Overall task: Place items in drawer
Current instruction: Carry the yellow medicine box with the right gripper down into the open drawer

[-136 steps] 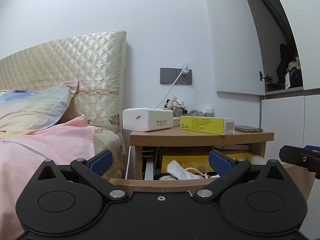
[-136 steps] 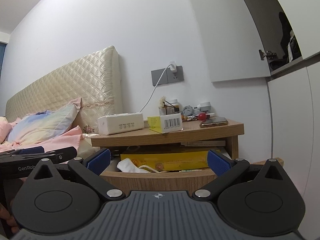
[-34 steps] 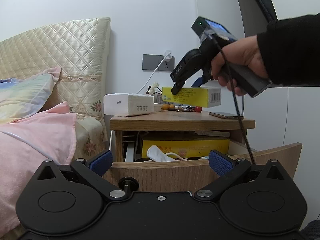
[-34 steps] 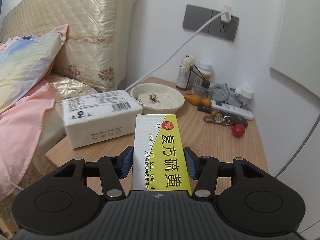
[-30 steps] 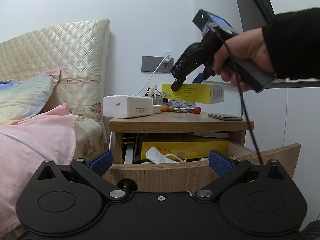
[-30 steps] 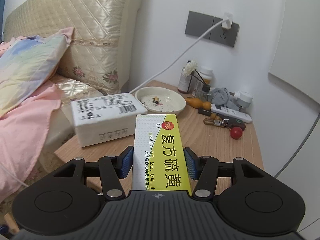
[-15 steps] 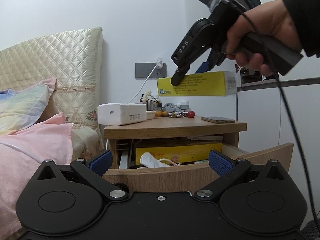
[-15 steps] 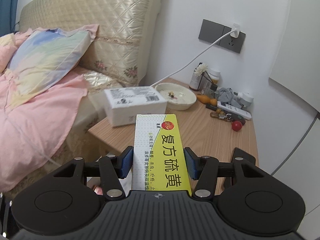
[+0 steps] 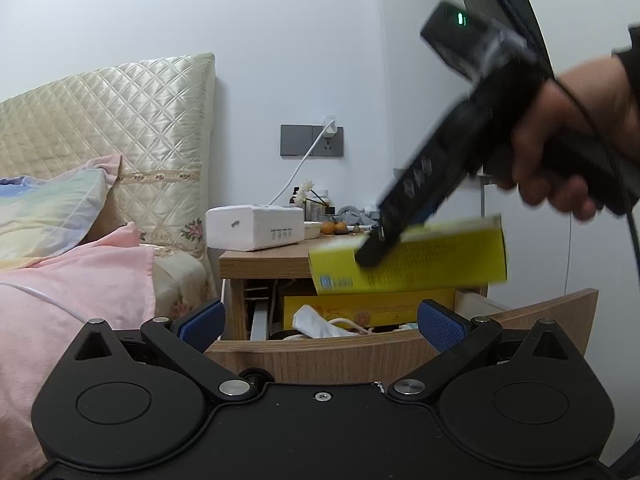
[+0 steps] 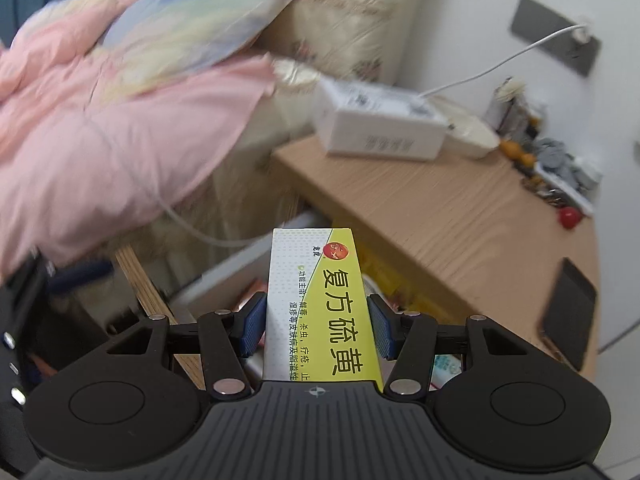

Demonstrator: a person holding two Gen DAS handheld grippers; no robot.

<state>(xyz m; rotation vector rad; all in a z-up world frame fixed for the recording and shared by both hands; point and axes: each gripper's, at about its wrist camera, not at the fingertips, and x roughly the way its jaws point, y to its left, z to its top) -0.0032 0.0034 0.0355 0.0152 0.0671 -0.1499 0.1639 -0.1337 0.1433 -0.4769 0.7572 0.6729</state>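
A long yellow and white medicine box (image 10: 320, 304) sits between the blue pads of my right gripper (image 10: 316, 324), which is shut on it. In the left wrist view a hand holds that gripper tilted down, and the yellow box (image 9: 416, 264) hangs just above the open wooden drawer (image 9: 320, 354) of the nightstand. The drawer holds a flat yellow box (image 9: 368, 310), a white packet and cables. My left gripper (image 9: 320, 320) stays low in front of the drawer front, open, with nothing between its fingers.
The nightstand top (image 10: 460, 220) carries a white tissue pack (image 10: 376, 128), a white bowl (image 10: 468, 132), small bottles, keys, a red ball (image 10: 569, 216) and a phone (image 10: 568, 312). A bed with pink bedding (image 9: 72, 280) lies to the left. A white cable runs to the wall socket (image 9: 328, 140).
My right gripper has carried the yellow box off the nightstand top, up and back, and has now dropped and tilted down over the open drawer. The left gripper has hardly moved.
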